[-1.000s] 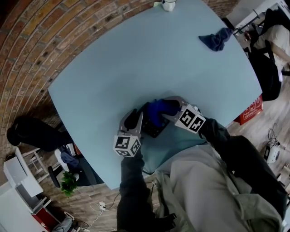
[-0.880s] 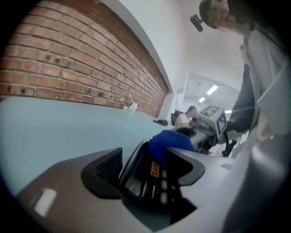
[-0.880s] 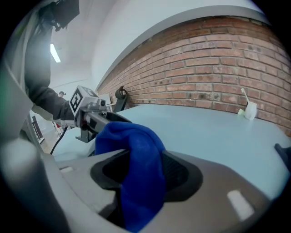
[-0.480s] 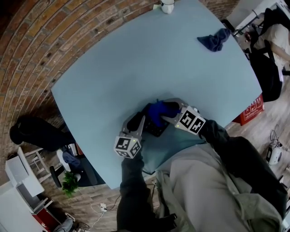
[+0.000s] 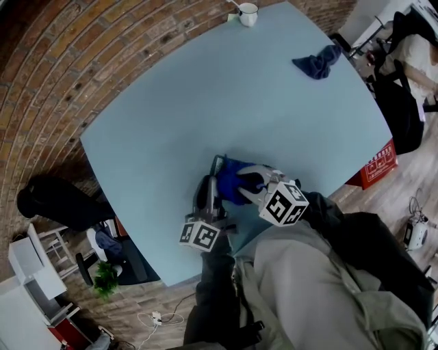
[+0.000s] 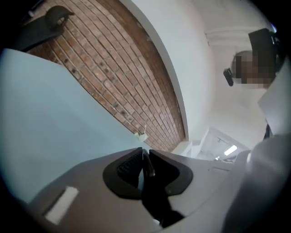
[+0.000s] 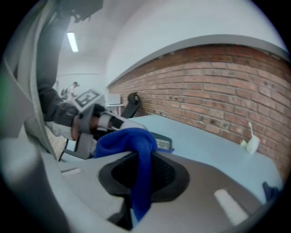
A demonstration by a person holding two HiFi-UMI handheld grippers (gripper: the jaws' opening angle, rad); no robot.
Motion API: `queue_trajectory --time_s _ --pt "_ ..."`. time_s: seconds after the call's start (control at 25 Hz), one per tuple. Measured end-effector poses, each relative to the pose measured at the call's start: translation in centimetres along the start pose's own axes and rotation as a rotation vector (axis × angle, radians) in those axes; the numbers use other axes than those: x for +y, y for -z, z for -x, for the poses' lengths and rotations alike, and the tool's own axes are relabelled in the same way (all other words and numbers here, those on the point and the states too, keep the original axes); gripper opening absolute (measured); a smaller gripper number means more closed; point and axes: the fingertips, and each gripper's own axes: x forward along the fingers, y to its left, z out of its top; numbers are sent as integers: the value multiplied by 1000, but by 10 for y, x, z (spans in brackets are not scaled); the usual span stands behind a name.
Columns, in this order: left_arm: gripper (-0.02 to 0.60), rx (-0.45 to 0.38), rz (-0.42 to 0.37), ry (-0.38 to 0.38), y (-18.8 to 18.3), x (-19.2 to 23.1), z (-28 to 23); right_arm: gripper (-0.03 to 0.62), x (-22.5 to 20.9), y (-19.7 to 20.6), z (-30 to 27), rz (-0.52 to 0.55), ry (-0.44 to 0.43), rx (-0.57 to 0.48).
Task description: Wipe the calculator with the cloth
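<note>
As both just closed, left tongs [image 6: 144, 159] pinch the dark calculator [image 7: 160, 140] edgewise and right tongs [image 7: 142, 164] clamp bunched blue cloth [image 7: 125, 139].

Even indoor light, soft shadows, fisheye curvature, dark corners, left tongs [image 6: 144, 154] slightly blurred

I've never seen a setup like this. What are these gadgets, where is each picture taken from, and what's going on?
There is no robot: a person holds a two-jaw gripper in each hand. One picture comes from a head camera looking down, and the others come from cameras riding on each gripper. The left gripper has just been closing and grips the calculator by its edge. The right gripper has just been closing on a blue cloth. On the table are a mug and a darker cloth.
</note>
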Motion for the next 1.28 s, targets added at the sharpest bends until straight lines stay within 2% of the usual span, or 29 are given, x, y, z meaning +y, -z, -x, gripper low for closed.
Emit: queue_trajectory --time_s 0.08,0.16,0.24,0.32,0.4,0.48,0.6,0.68,0.76,0.84,0.92,1.0,1.08,1.28 --pt "48 -92 76 -26 -16 -6 11 63 33 -21 12 138 -79 9" --pt "48 -151 117 -17 -28 -14 24 63 41 -31 23 248 -76 25" --pt "49 -185 139 22 -39 -28 35 63 12 -38 35 262 22 32" --pt "49 -211 140 59 -48 -43 44 63 -29 -42 45 209 131 28" --pt "49 -235 109 54 -57 -53 54 63 -43 -52 53 189 172 15" --pt "49 -279 96 32 -67 -60 62 62 -16 -71 61 236 116 -5" --pt "48 -349 99 19 -82 -68 70 61 62 -93 72 397 -19 -21" --pt "49 -371 120 48 -89 -75 75 61 86 -95 80 467 -20 -29" --pt "49 -403 192 112 -94 -85 80 61 75 -98 91 417 27 -59" --pt "51 -422 245 161 -97 -94 86 61 39 -102 104 325 119 -88" --pt "51 -425 267 186 -98 -100 91 61 -4 -104 117 244 247 -113" --pt "49 -443 308 196 -99 -102 93 61 -35 -108 126 171 326 -159" --pt "49 -476 352 187 -101 -99 95 61 -33 -111 130 141 304 -198" --pt "49 -546 404 164 -110 -89 103 61 62 -109 142 188 67 -214"
